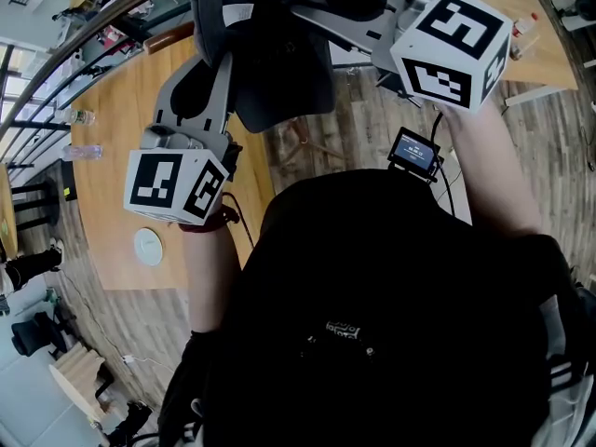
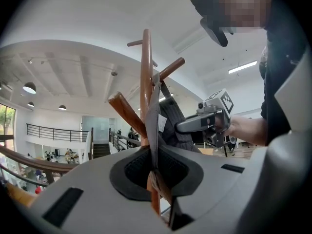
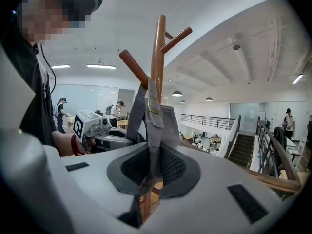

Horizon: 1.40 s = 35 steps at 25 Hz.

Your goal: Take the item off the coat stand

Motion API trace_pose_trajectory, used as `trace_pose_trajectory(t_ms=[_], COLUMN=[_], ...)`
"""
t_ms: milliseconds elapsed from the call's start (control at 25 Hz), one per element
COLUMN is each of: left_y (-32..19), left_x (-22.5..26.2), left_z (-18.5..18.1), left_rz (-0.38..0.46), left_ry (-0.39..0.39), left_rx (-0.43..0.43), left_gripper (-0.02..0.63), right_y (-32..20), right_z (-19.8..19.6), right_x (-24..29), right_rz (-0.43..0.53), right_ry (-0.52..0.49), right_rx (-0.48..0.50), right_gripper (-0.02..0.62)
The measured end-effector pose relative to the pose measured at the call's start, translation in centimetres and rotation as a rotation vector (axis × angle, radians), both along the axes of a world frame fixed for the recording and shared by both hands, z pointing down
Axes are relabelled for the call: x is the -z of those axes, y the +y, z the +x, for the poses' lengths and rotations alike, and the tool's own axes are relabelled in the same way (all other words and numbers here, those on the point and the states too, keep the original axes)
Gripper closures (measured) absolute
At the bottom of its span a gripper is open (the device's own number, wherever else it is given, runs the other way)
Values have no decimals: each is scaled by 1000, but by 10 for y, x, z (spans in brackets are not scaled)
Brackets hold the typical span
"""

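A dark grey cap (image 1: 270, 63) hangs on a wooden coat stand (image 2: 146, 72) with angled pegs. My left gripper (image 1: 219, 77) reaches up from the lower left and is shut on the cap's fabric. My right gripper (image 1: 312, 12) comes in from the right and is shut on another fold of it. In the left gripper view the cap's edge (image 2: 152, 126) runs thin and upright between the pads of my left gripper (image 2: 155, 167). In the right gripper view the cap (image 3: 163, 123), with its strap and eyelet, is pinched by my right gripper (image 3: 152, 172) below the stand's post (image 3: 157, 57).
Below me is a long wooden table (image 1: 121, 128) with a water bottle (image 1: 84, 152) and a white disc (image 1: 149, 247). A small screen (image 1: 414, 152) hangs by my right wrist. A railing and stairs (image 3: 273, 145) lie to the right, with people (image 3: 61, 113) standing far off.
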State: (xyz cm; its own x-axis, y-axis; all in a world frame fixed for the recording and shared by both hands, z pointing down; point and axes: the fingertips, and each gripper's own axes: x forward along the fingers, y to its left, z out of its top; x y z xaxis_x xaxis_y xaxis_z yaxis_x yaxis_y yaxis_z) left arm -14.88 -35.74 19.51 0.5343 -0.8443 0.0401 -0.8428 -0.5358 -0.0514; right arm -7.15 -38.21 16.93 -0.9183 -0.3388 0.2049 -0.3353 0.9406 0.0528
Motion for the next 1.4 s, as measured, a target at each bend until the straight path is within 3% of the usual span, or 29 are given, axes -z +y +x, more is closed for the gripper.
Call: trace_pose_trajectory(t_ms=[640, 1400], left_y=[13, 63], left_x=[28, 93], left_z=[7, 30], left_rz=[86, 269], left_ry=[11, 0], left_rx=[-43, -100], left_gripper=[575, 576], right_y=[19, 71], right_z=[3, 18], right_x=[29, 93], right_rz=[84, 219], right_ry=[-35, -105], right_rx=[-53, -49], right_gripper=[554, 554])
